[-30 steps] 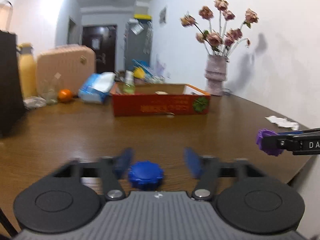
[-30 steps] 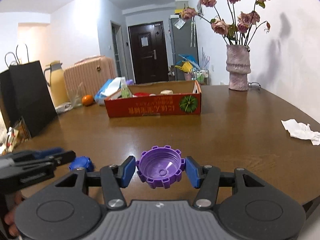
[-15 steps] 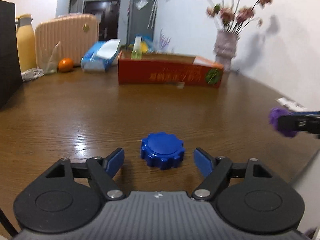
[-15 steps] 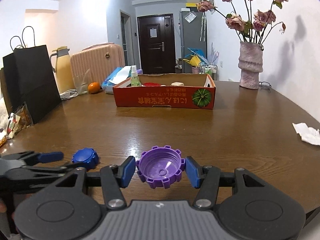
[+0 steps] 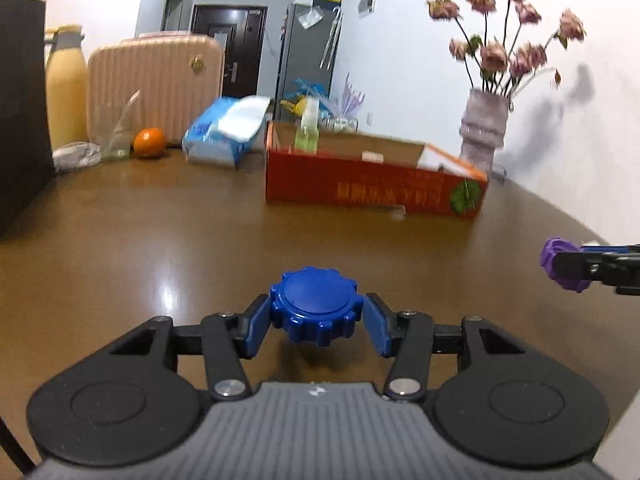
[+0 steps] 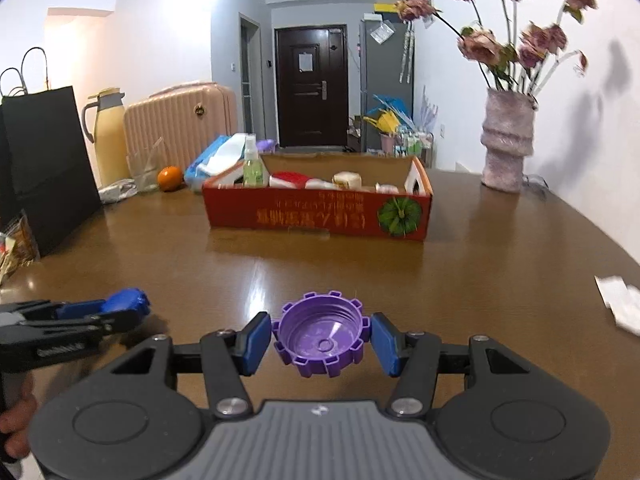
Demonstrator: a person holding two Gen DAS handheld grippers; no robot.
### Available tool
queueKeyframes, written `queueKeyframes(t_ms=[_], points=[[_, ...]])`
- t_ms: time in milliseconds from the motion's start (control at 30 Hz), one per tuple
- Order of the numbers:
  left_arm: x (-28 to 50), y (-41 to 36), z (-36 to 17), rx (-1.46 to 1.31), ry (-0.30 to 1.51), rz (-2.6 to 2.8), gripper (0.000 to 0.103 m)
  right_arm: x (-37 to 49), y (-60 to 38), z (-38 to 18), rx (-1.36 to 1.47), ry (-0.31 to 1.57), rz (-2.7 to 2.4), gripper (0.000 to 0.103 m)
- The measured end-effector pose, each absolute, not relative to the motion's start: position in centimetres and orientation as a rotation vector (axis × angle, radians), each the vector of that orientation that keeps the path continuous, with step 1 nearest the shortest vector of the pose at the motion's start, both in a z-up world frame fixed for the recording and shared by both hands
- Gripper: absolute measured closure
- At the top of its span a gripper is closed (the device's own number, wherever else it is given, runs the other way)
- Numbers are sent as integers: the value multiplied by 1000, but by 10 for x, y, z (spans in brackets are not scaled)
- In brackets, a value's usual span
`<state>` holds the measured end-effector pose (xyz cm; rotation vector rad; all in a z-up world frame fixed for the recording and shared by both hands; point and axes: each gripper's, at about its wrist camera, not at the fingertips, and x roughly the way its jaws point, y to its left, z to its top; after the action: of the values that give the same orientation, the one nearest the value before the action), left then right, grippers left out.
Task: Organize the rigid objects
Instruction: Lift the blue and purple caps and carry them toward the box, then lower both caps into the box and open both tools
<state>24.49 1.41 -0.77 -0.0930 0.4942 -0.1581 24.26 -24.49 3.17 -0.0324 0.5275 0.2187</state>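
**Both caps in my jaws, box ahead**

Since a second ago the blue cap [image 5: 316, 306] has gone from lying loose by my left gripper's [image 5: 316, 324] fingers to sitting squarely between them, and the red box [image 5: 372, 184] has drawn nearer in both views. My left jaws are closing; the blue pads sit against the cap's ribbed sides, left and right, with the cap's flat top up. A shadow lies on the table [image 5: 160, 240] just under it, so it looks slightly raised.

My right gripper [image 6: 320, 340] pinches the purple cap [image 6: 320, 338] by its notched rim, open side up, both pads touching it. It hangs above the table, on the near side of the box.

Seen from the right wrist, the blue cap is to the lower left of the box, the purple one straight in front of it. A vase [image 6: 506, 140] stands right of the box, an orange [image 6: 170, 178] left of it.
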Motion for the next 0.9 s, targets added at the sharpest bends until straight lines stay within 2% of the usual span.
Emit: queueKeyframes(t_ms=[200,367,500,667,767,833,900], points=[[319,21,44,-52,428,-246,52,321,-244,62,-72,460,277,49],[403,13,72,0,474,-361,52,401,-251,85,-38,464,380,49],[476,3,62,36,569,-364,52,478,-254,83,-29,535,382,49],[546,4,34,14,599,-309,52,547,-251,42,14,635,370,49],[563,6,18,-14,574,-302,39,561,-244,21,-11,635,365,46],[565,4,10,9,567,-335,33,560,-237,11,-68,634,374,40],[563,0,9,76,558,-343,33,560,-235,10,-105,619,368,40]])
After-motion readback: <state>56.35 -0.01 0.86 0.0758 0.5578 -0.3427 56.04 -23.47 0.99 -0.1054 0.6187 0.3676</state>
